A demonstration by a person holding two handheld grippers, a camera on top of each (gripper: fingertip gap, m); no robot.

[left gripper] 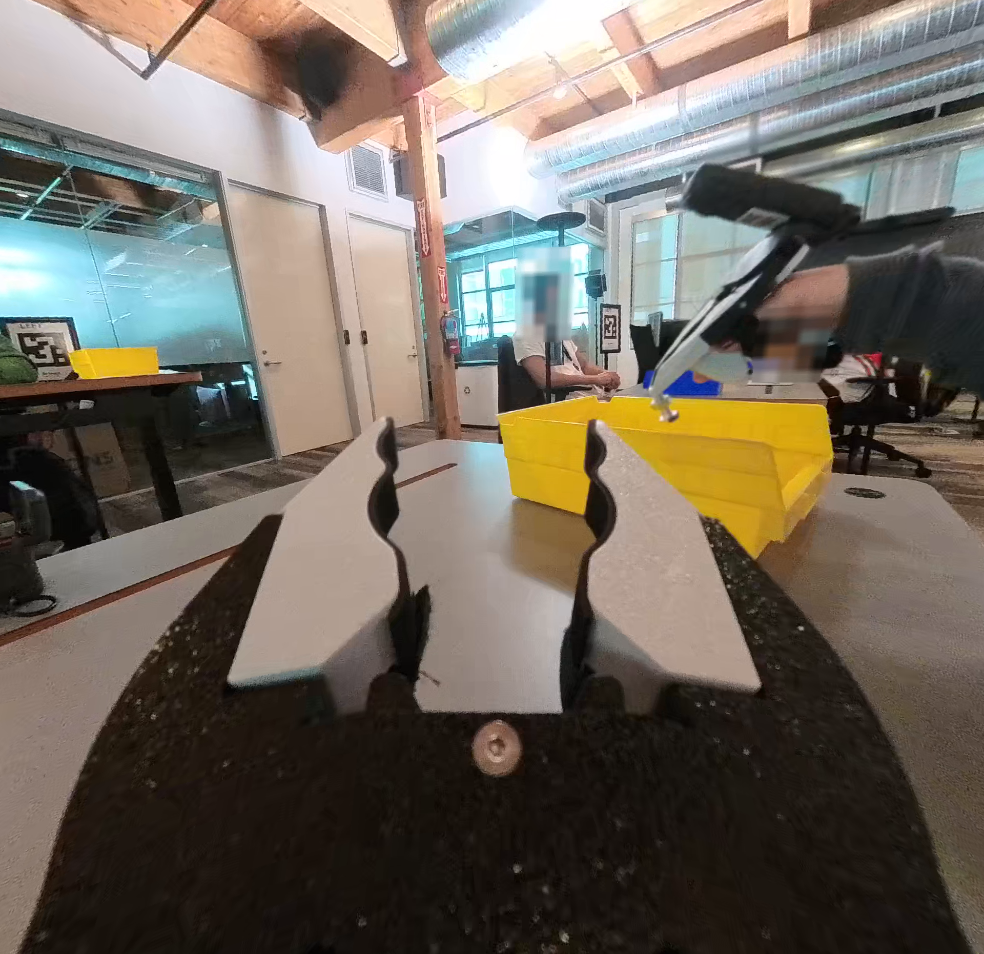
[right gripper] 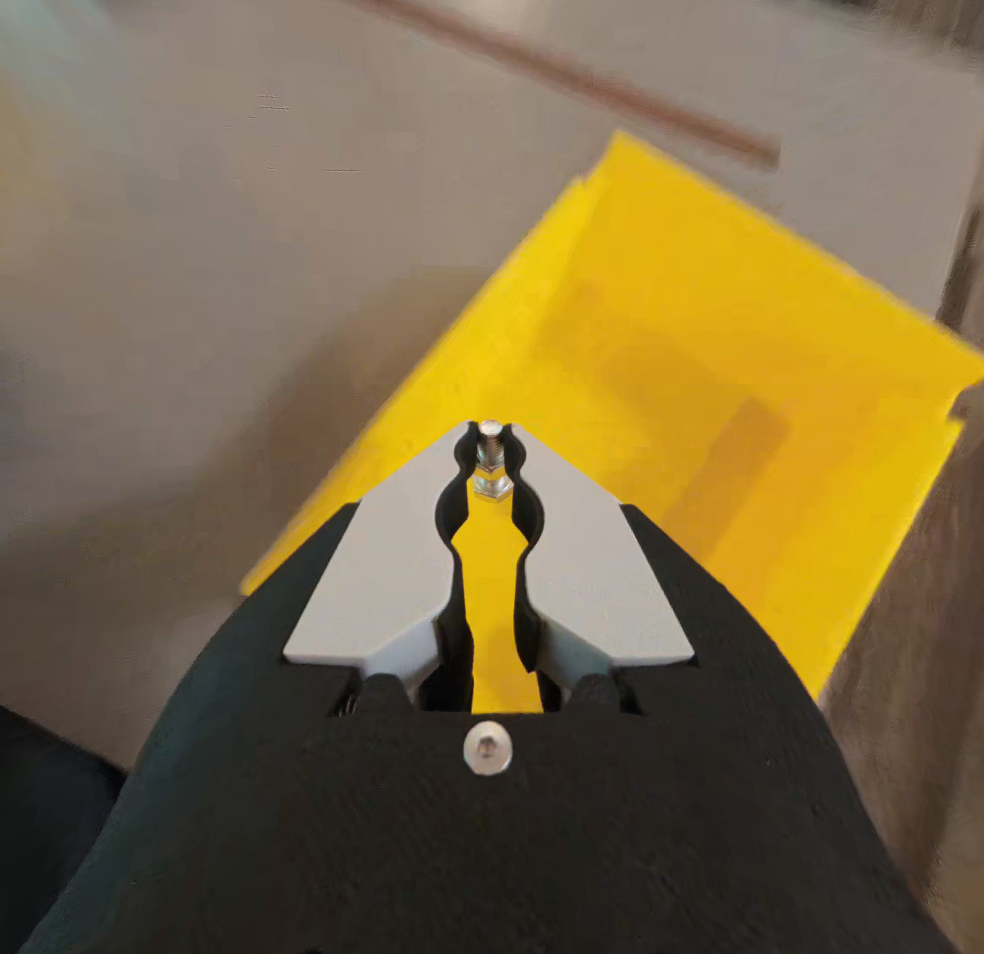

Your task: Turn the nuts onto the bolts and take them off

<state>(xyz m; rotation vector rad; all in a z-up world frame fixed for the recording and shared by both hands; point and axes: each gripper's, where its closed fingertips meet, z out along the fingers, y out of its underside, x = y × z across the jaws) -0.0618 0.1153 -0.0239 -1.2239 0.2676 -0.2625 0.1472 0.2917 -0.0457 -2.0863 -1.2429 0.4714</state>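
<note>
My right gripper (right gripper: 490, 438) is shut on a small silver bolt (right gripper: 489, 452) with a hex nut (right gripper: 492, 487) on it, held over the yellow bin (right gripper: 719, 342). In the left wrist view the right gripper (left gripper: 663, 398) shows at the upper right, its tips holding the bolt (left gripper: 666, 411) just above the yellow bin (left gripper: 692, 465). My left gripper (left gripper: 492, 438) is open and empty, low over the grey table (left gripper: 878, 609), pointing toward the bin's left end. The bin's inside looks bare in the right wrist view.
A seam (left gripper: 426, 475) runs across the table beyond the left gripper. A second yellow bin (left gripper: 114, 361) sits on a far desk at the left. A seated person (left gripper: 554, 364) and office chairs (left gripper: 873, 412) are behind the table. The gap from one gripper's tips to the other's is roughly 30 centimeters.
</note>
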